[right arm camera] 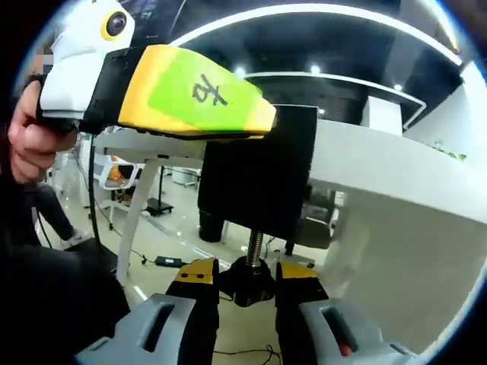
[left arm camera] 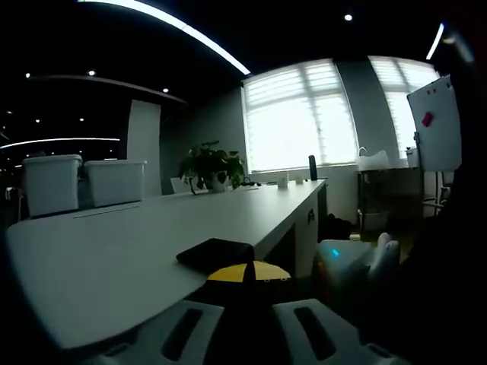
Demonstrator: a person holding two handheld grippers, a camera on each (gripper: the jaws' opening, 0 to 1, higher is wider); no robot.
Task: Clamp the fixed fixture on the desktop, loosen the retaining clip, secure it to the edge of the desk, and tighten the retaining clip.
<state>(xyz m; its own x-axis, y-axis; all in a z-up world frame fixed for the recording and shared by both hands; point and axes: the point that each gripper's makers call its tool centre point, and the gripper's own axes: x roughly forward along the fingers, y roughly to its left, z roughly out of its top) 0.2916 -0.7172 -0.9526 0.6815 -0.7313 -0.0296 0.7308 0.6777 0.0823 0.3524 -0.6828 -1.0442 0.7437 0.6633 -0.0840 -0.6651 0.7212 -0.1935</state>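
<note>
Fixture [right arm camera: 259, 179] on desk edge [right arm camera: 396, 171]; right hand-held gripper [right arm camera: 247, 293] pinches its screw knob [right arm camera: 251, 283].

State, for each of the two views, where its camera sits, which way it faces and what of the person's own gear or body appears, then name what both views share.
Left gripper view: rides the left gripper, at desktop level, looking along the desk toward the windows; its jaws hold the clamp.
Right gripper view: rides the right gripper, below the desk edge, looking up; its jaws close on the clamp's screw knob; the person's hand shows.
Shared: clamp, desk.
</note>
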